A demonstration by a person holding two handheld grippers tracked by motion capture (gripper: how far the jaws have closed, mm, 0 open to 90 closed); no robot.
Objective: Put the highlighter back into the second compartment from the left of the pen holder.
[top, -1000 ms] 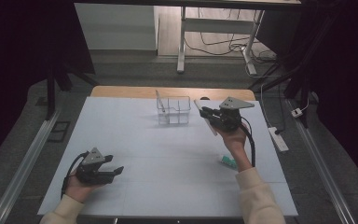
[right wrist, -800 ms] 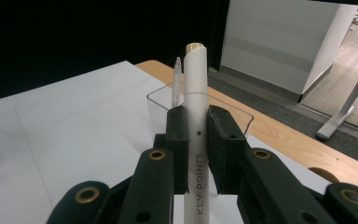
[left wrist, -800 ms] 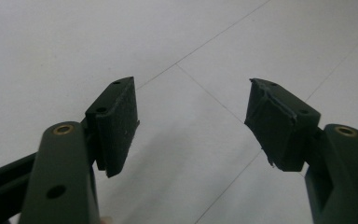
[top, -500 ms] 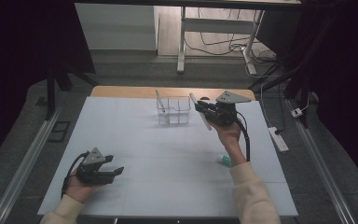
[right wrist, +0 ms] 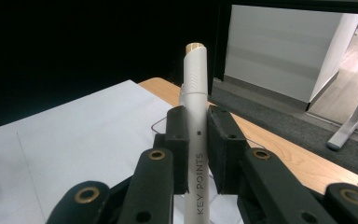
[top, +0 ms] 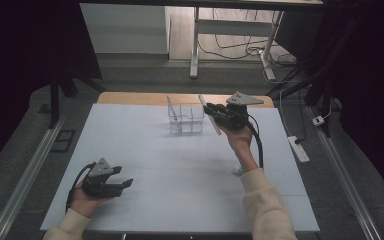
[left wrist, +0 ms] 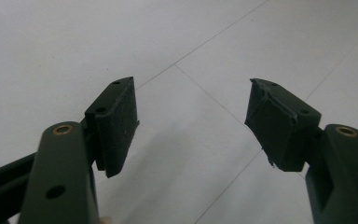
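Note:
My right gripper (top: 210,108) is raised above the far side of the table, shut on a white pen (top: 216,128) that slants through its jaws. In the right gripper view the pen (right wrist: 195,70), printed KEY POINTS and tipped with a tan cap, stands upright between the pads of the right gripper (right wrist: 197,149). Just left of it in the high view is a clear compartmented box (top: 185,120). My left gripper (top: 126,184) rests low near the table's front left corner. In its own view the left gripper (left wrist: 191,100) is open with nothing between the pads.
The table (top: 145,150) has a white cover with a bare wooden strip (top: 130,98) along its far edge. A small teal thing (top: 238,172) lies beside my right forearm. A white power strip (top: 299,148) lies on the floor to the right.
My right gripper has carried the pen a little to the left and upward, closer to the clear box. The left gripper has stayed where it was.

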